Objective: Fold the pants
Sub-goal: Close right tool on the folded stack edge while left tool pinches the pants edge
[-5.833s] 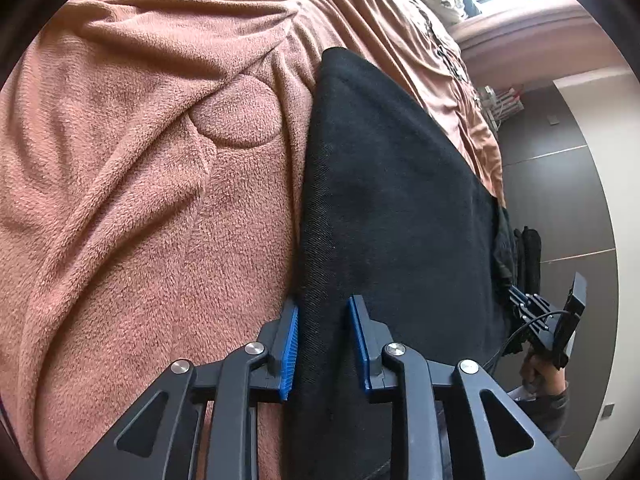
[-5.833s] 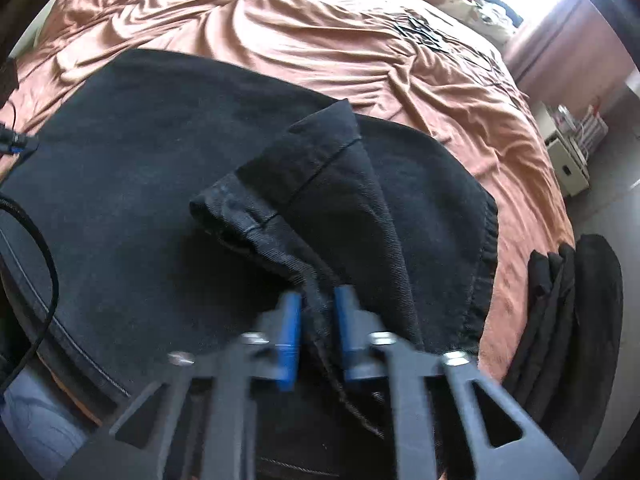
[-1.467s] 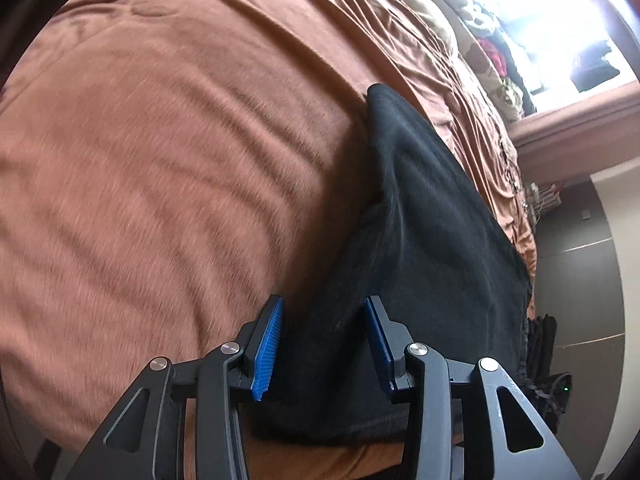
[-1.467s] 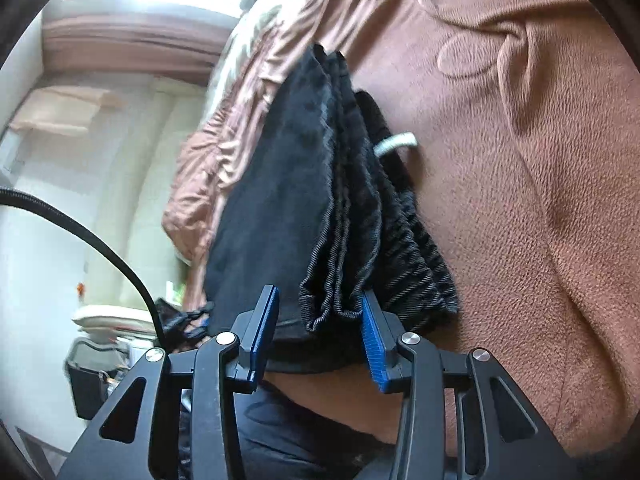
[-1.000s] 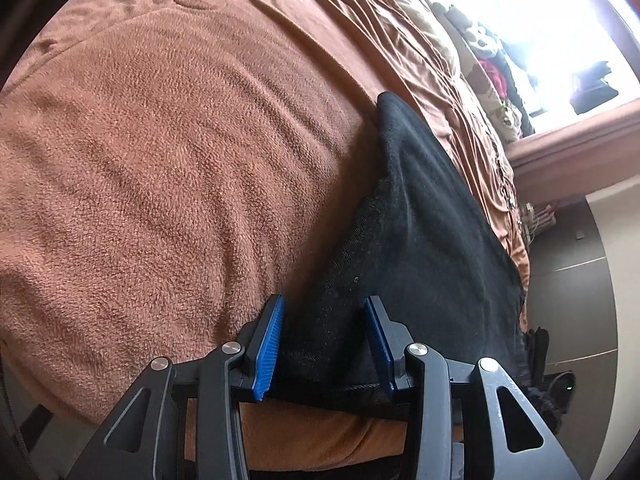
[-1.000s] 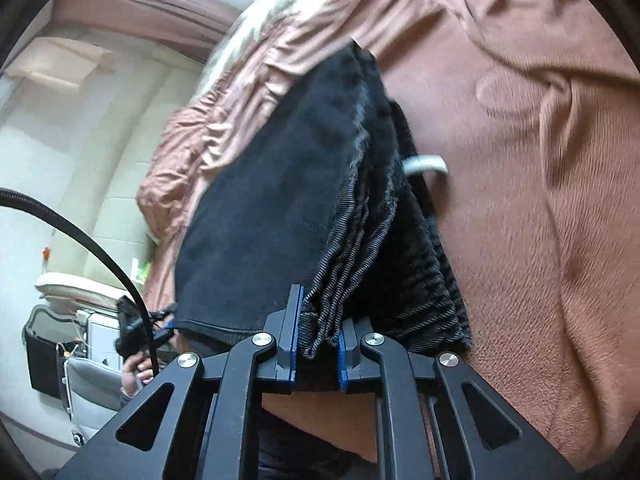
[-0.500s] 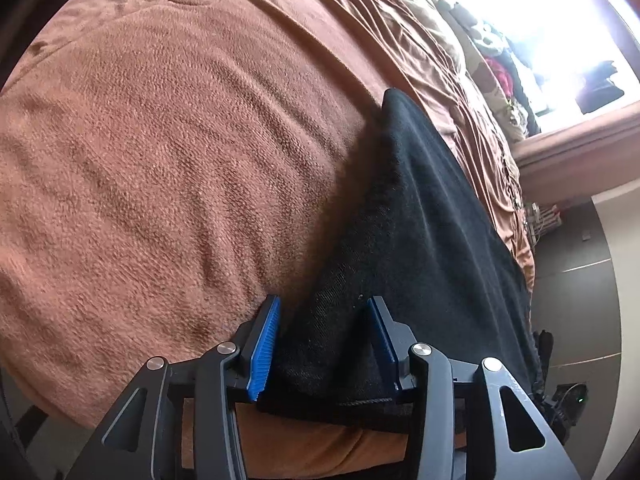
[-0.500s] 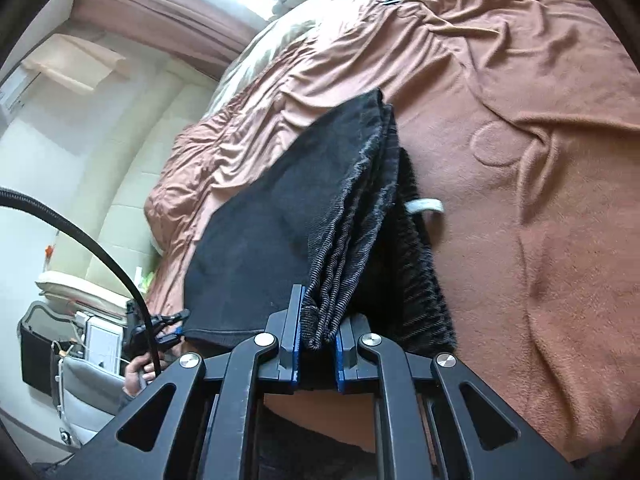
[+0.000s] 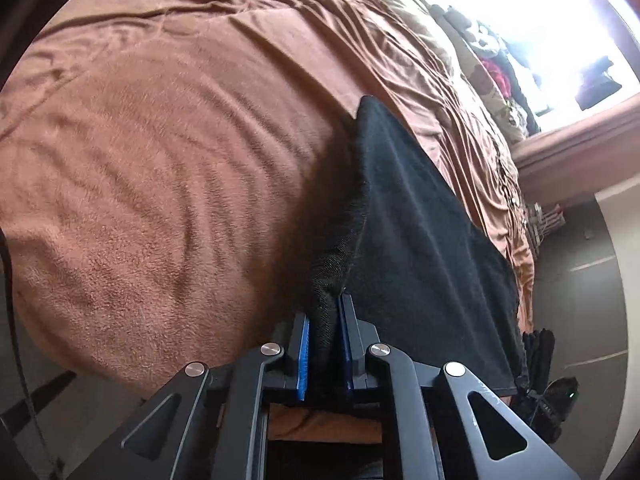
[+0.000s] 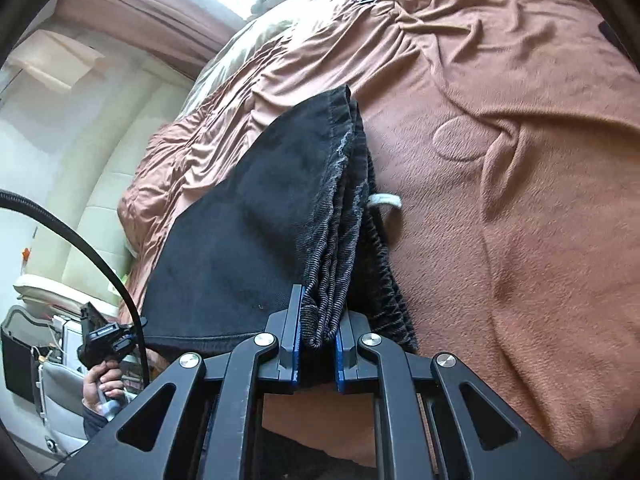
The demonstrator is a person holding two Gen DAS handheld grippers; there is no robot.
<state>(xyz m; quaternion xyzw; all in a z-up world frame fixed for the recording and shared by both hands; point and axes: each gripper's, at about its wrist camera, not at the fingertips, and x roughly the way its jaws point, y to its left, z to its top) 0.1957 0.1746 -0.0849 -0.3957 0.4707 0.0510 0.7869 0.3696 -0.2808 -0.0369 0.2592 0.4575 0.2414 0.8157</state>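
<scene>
Both claws are pinching the black pants point(image 9: 420, 232) right now. Left claw point(image 9: 325, 354) has just been closing, and its blue pads are squeezing one near corner of the cloth. Right claw point(image 10: 316, 356) is pressed tight on the bunched stretchy waistband point(image 10: 340, 248) at the other near corner. The pants are lying on the brown blanket point(image 9: 152, 152) at the bed's near edge, already folded into a thick stack. I think one more fold is coming, or maybe they are lifting it away; I am not sure which.

Window point(image 9: 560, 40) glare blown out (daylight); fisheye-bent edges
</scene>
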